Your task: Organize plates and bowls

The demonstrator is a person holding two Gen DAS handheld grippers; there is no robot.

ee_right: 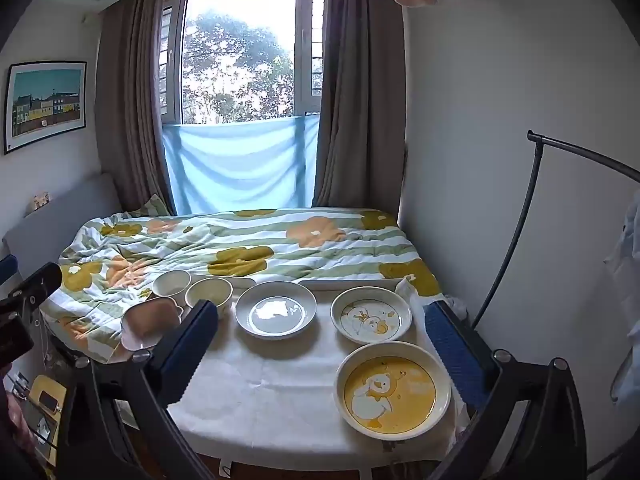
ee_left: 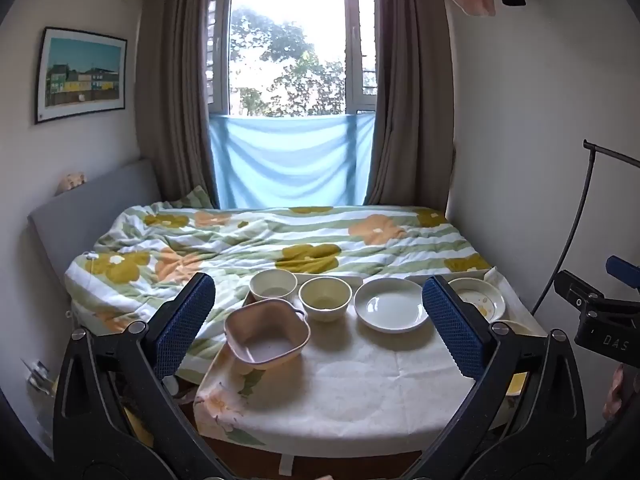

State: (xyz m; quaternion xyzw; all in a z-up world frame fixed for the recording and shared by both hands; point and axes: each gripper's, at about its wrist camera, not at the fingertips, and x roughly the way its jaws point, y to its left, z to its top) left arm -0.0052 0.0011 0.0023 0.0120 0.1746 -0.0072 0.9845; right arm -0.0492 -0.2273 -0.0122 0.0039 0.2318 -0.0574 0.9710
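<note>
Bowls [ee_left: 325, 298] beside plates [ee_right: 275, 313]

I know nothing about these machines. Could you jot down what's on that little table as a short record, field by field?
Surface: small table under a pale cloth, at the foot of a flowered bed
Bowls: two round cream bowls and a pink square bowl, at the table's left
Plates: plain white plate, small duck plate, large yellow duck plate
Stacking: none; every dish sits alone
Left tongs: open, holding nothing
Right tongs: open, holding nothing
</note>
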